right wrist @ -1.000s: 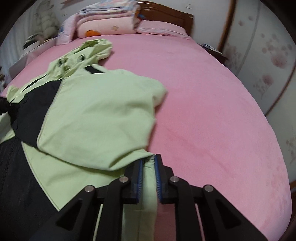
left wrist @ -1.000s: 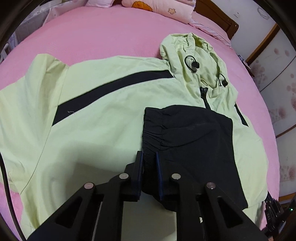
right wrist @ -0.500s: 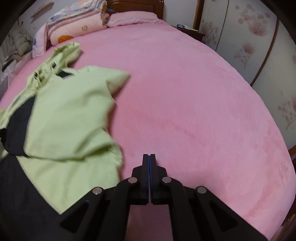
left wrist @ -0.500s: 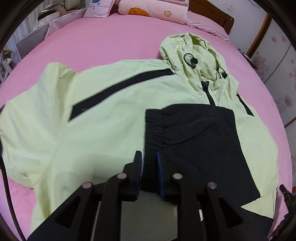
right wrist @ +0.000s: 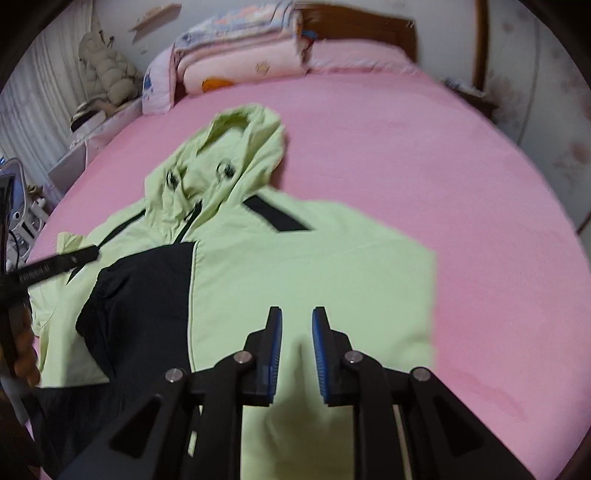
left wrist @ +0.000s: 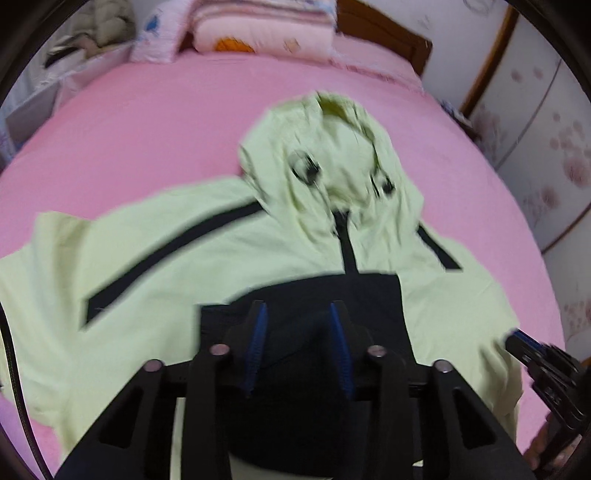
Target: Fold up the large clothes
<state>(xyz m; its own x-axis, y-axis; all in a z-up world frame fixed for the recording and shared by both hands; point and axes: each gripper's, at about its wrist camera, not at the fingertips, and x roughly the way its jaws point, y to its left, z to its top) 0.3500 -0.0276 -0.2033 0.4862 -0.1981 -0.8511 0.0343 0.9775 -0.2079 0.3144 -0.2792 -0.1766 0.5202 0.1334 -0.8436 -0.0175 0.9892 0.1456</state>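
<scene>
A light green hooded jacket with black stripes lies face up on the pink bed, hood toward the headboard. Its black sleeve is folded across the chest. My left gripper hovers over that sleeve with its jaws opening; the pads stand apart and do not press the cloth. It also shows at the right wrist view's left edge, as the left gripper. My right gripper is above the folded green side, jaws opening, nothing between them. It shows too as the right gripper.
The pink bed stretches wide to the right of the jacket. Folded blankets sit by the wooden headboard. Flowered wardrobe doors stand at the right, and bedside clutter at the left.
My left gripper has let go of the black sleeve cuff and spread its jaws. My right gripper released the green cloth, shut briefly, then swung left over the jacket and parted.
</scene>
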